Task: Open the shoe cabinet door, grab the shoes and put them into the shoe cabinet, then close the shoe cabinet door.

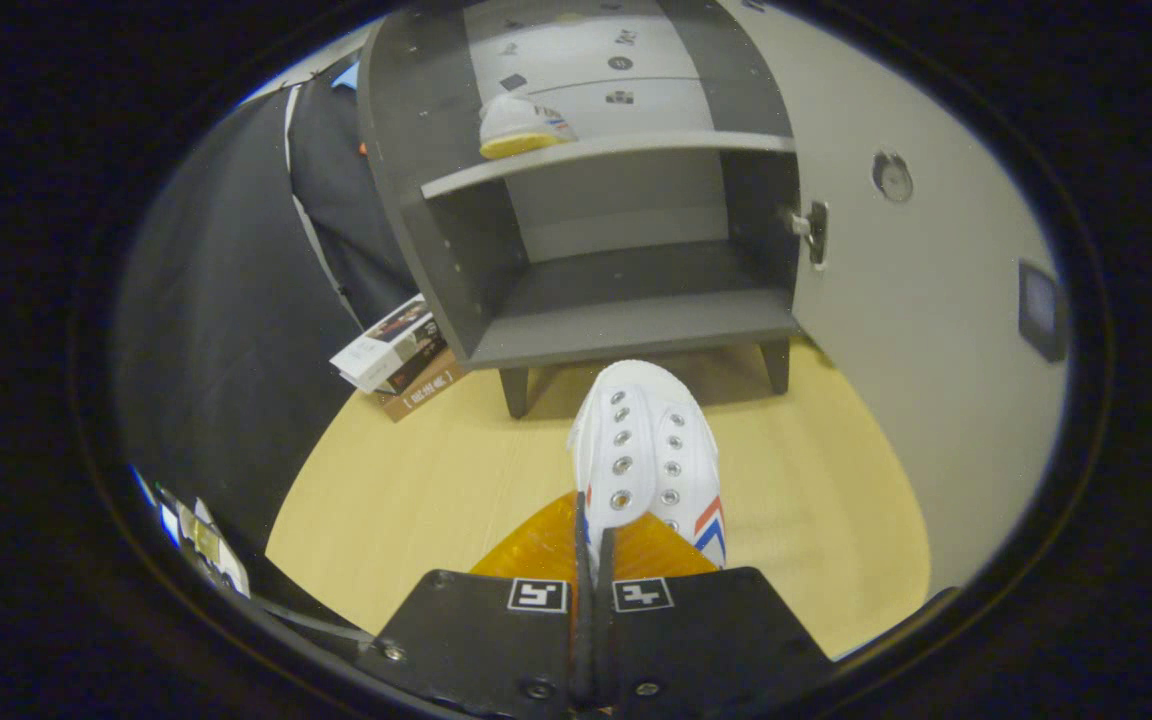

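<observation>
A: Pale wooden floor; open grey shoe cabinet [626, 300], lower shelf bare?
B: Yes. Gripper [591, 590] fingers pinch white canvas lace-up shoe [648, 460] at heel collar (light, soft, likely droops).

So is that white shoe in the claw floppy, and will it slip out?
The white shoe probably bends: its soft-looking cloth side is pinched thin where the claw is shut on it. It looks light, hanging above the floor by that edge. It might swing or slip, since the grip holds just that edge.
</observation>
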Demonstrator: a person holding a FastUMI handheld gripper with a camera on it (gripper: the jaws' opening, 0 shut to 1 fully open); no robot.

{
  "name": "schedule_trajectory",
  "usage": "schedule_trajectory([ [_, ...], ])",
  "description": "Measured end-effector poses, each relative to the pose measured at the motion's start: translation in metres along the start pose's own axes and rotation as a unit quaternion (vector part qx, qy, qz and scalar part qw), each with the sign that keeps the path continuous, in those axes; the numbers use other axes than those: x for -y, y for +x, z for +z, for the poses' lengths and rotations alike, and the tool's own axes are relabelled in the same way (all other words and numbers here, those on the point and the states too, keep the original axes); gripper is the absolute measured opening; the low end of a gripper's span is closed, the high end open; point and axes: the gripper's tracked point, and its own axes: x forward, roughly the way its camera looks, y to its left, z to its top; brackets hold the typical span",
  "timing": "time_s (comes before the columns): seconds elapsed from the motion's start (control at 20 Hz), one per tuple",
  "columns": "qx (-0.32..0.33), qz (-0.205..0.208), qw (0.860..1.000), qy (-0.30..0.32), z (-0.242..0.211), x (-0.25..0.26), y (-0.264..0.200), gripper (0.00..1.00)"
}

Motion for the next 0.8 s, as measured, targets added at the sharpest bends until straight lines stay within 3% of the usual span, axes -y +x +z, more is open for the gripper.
schedule_trajectory([
  [0.4,0.118,-0.002,0.992,-0.040,0.178,-0.015,-0.071,0.04],
  [0.6,0.144,-0.012,0.988,-0.061,0.241,-0.017,-0.070,0.03],
  [0.8,0.155,-0.035,0.984,-0.077,0.300,-0.006,-0.040,0.04],
])
